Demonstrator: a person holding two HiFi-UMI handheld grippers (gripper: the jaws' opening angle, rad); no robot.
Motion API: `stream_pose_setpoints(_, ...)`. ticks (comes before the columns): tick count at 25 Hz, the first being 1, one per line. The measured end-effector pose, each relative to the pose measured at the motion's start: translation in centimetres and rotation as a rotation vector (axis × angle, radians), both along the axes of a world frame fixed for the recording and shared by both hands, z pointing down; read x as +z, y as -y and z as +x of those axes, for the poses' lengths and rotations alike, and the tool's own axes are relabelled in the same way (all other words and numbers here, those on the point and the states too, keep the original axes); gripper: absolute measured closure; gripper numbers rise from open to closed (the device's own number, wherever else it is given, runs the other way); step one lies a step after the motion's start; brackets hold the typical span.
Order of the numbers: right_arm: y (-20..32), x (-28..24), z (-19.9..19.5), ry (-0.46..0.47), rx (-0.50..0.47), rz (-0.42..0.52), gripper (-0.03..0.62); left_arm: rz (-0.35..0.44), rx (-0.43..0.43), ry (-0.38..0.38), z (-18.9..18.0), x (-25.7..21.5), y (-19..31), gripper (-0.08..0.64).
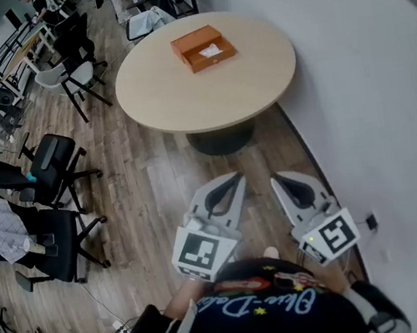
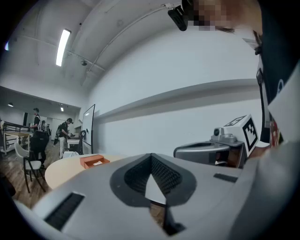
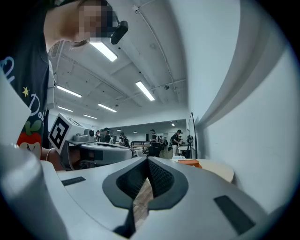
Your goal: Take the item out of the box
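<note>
Tongs check first: the left tongs point(image 1: 235, 177) are pinched shut with nothing in them, tips meeting over bare wood floor point(image 1: 149, 187). The right tongs point(image 1: 277, 180) are the same deal, closed tight and empty. From my seat both look level, held close in front of the person's dark shirt point(image 1: 269, 301). They're side by side and not touching, with the tips leaning in toward each other a bit.

The orange box point(image 1: 203, 48) is well ahead of both tongs, sitting on the round worktop point(image 1: 174, 100), nowhere near either tip. It's open on top and I can see a white item point(image 1: 210, 52) lying inside it. In the left gripper view the box shows up left of the closed tips, and in the right gripper view it's right of them. So it sits roughly between the two lines the tongs point along.

A white wall point(image 1: 368, 82) runs along the outer side of the right tongs and on past the worktop. Out to the left of the left tongs are black office chairs point(image 1: 55, 166) on the floor. Way beyond the worktop some people point(image 3: 176, 139) are standing around desks, too small for me to say more.
</note>
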State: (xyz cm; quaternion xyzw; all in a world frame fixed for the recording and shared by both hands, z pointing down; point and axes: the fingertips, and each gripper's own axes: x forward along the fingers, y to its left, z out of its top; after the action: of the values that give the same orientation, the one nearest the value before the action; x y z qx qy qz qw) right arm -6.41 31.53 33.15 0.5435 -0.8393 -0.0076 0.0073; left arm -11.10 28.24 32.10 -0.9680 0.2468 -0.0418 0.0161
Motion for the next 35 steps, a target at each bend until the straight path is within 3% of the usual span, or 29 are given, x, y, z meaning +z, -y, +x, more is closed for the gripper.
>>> stream_pose_setpoints(11,-1.2,0.2,0.6,0.036,0.010,-0.003,0.597,-0.006,-0.001,0.020,0.8,0.4,-1.4,0.575)
stream_pose_setpoints(20,-1.9,0.2,1.9,0.012,-0.020,0.004,0.597,-0.006,-0.019,0.028,2.2,0.7,-2.0,0.575)
stream_pose_setpoints(35,-4.2,-0.2,6.5,-0.007,-0.054,0.031,0.597,0.011,-0.046,0.022,6.6,0.5,-4.4,0.575)
